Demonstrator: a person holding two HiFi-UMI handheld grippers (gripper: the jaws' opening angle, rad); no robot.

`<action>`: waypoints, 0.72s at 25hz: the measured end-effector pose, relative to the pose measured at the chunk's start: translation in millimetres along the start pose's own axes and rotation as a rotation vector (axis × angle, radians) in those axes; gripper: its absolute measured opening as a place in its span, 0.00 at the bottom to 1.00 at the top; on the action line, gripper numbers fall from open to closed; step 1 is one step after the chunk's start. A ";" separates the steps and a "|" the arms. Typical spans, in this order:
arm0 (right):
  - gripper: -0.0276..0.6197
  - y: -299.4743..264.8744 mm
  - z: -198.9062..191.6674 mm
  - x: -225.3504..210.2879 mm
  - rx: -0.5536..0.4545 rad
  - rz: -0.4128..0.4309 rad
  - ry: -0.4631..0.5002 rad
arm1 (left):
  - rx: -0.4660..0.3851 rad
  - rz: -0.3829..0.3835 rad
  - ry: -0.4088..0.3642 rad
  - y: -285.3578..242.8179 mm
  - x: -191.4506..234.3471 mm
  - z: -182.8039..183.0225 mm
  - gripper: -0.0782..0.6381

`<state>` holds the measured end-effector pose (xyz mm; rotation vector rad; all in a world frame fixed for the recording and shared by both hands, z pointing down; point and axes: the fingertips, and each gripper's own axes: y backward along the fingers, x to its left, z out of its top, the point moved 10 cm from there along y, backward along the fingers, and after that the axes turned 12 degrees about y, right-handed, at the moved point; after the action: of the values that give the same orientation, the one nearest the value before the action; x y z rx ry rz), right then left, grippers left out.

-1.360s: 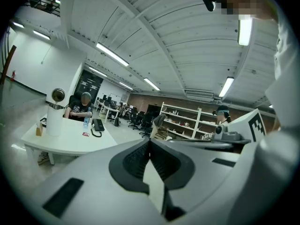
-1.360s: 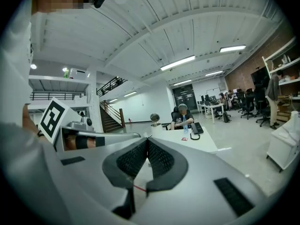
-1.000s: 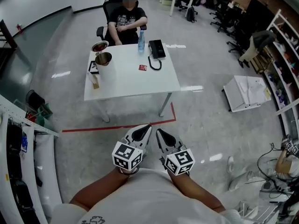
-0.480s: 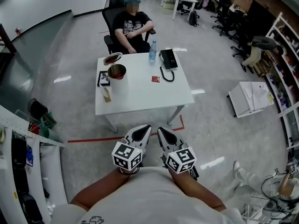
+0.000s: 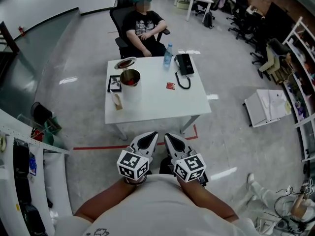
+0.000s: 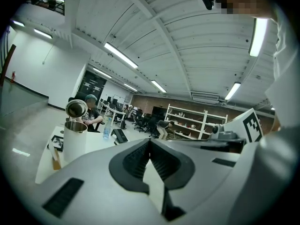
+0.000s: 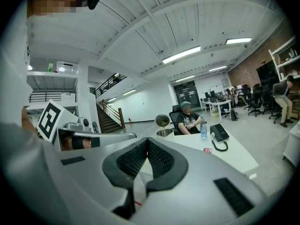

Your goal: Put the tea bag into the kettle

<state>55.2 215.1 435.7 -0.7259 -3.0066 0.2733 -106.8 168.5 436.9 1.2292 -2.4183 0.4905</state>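
The left gripper [image 5: 146,141] and right gripper [image 5: 172,142] are both closed with nothing in them; the tea bag [image 5: 170,86] lies on the table [image 5: 162,107] well ahead, nearer to the right gripper; the open kettle [image 5: 130,84] stands left of it.

surface: white table [image 5: 162,106] | on it — kettle [image 5: 132,89], tea bag [image 5: 170,86], bottle [image 5: 168,55], phone [image 5: 184,64]

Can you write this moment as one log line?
left gripper: jaws shut, empty | right gripper: jaws shut, empty | tea bag: on table, untouched | kettle: lid open
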 end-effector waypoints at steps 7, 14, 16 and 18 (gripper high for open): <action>0.06 -29.8 2.0 -11.7 -0.014 0.044 0.015 | -0.024 0.034 -0.010 -12.0 19.4 11.7 0.12; 0.06 -57.6 4.4 -37.3 -0.002 0.081 0.019 | -0.024 0.057 -0.003 -39.2 35.8 22.3 0.12; 0.06 -65.6 4.6 -47.9 0.004 0.087 0.017 | -0.030 0.062 -0.004 -49.1 40.5 26.1 0.12; 0.06 -74.4 5.3 -59.1 0.009 0.096 0.013 | -0.031 0.071 -0.002 -60.8 46.2 30.3 0.12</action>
<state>74.0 122.2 444.2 -0.8696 -2.9604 0.2839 -87.4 88.7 441.1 1.1351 -2.4690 0.4698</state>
